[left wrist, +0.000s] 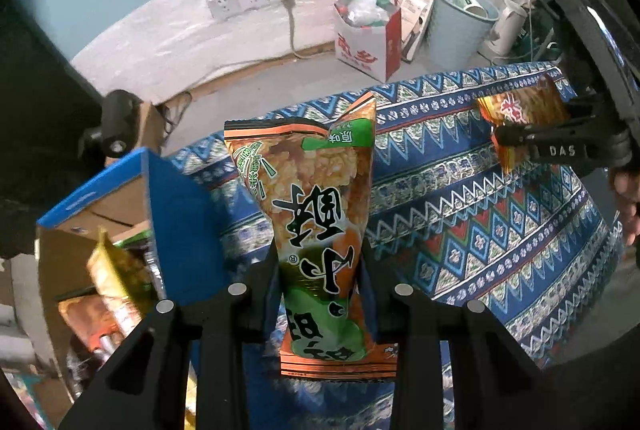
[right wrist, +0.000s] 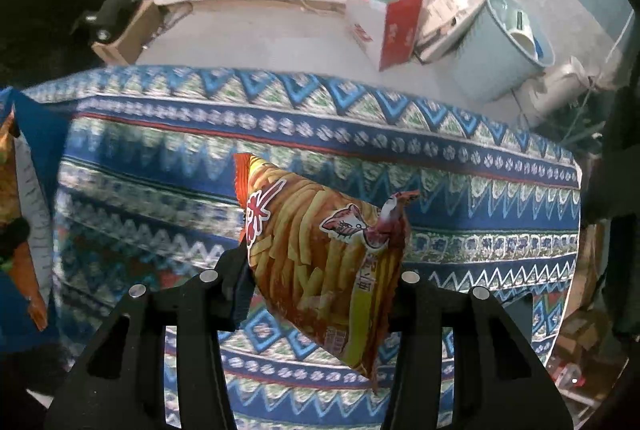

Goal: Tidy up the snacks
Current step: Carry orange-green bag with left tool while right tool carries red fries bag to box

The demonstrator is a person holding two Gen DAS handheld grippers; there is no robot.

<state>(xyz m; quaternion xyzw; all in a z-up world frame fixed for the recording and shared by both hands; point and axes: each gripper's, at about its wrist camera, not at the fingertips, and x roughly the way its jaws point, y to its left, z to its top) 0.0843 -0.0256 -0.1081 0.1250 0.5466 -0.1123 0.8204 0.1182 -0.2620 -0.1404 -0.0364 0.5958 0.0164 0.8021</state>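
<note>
Two snack packets are off the tabletop, one in each hand-held gripper. The left hand-held gripper [left wrist: 320,286] is clamped on a green and orange foil packet of rice crackers [left wrist: 316,222], its black fingers [left wrist: 264,294] pinching the packet's lower half at the centre of the left wrist view, the printing upside down and the top seal pointing away towards the wall. The right hand-held gripper [right wrist: 320,282] has its jaws pressed against a yellow-orange foil packet of potato sticks [right wrist: 320,262], which hangs tilted at the middle of the right wrist view; the same packet [left wrist: 524,109] shows at the right edge of the left wrist view, nipped in that gripper's black tips.

Below both packets lies the tabletop under a blue patterned woven cloth [right wrist: 460,189]. At the lower left of the left wrist view stands an open blue cardboard box [left wrist: 176,213] with more snack packets [left wrist: 116,278] inside. Beyond the tabletop, by the wall at upper right, sit a red and white carton stuffed with rubbish [left wrist: 372,33] and a pale blue plastic bucket [left wrist: 456,29].
</note>
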